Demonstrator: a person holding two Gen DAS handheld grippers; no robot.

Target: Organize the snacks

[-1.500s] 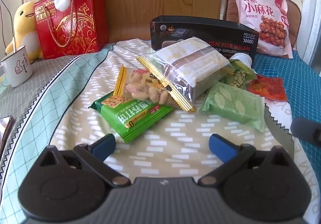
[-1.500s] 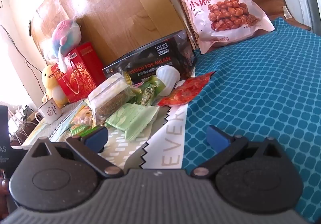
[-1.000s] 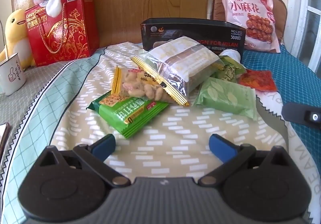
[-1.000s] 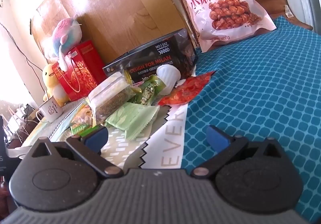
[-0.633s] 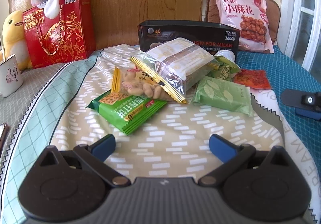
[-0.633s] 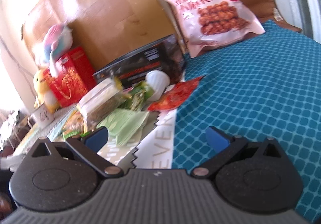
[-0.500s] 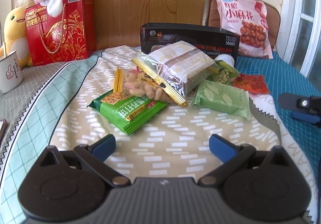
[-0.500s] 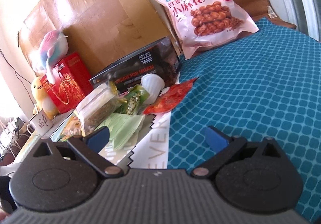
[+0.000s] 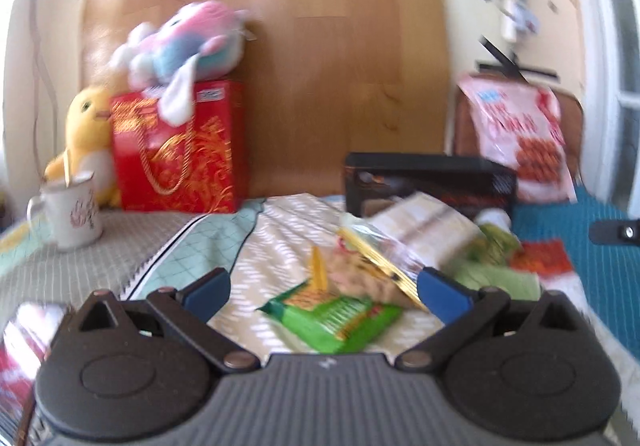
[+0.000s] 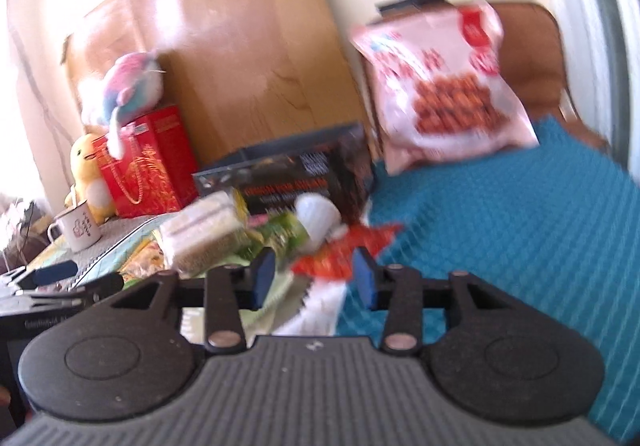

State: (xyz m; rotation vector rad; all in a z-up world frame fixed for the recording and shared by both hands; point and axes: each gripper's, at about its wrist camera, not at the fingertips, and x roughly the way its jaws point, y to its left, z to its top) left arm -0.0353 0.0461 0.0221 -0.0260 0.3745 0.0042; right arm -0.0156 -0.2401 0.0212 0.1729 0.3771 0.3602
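A pile of snacks lies on the cloth: a green packet (image 9: 340,320), a clear gold-edged bag (image 9: 416,234), a pale green packet (image 9: 500,280) and a red packet (image 9: 540,256). A black box (image 9: 428,176) stands behind them. My left gripper (image 9: 324,292) is open and empty, raised just before the green packet. My right gripper (image 10: 314,278) has its jaws partly closed with a gap, empty, above the red packet (image 10: 340,250). The clear bag (image 10: 200,236) and a white cup (image 10: 318,216) lie beyond it. Both views are blurred.
A red gift box (image 9: 176,150) with a plush toy (image 9: 184,42) on top, a yellow duck (image 9: 86,130) and a white mug (image 9: 72,212) stand at the back left. A big pink snack bag (image 10: 440,90) leans at the back right. A wooden board (image 9: 320,66) backs the bed.
Both grippers have lifted and tilted up, so the snacks sit lower in view. The right gripper's jaws have narrowed from wide open. The left gripper stays open.
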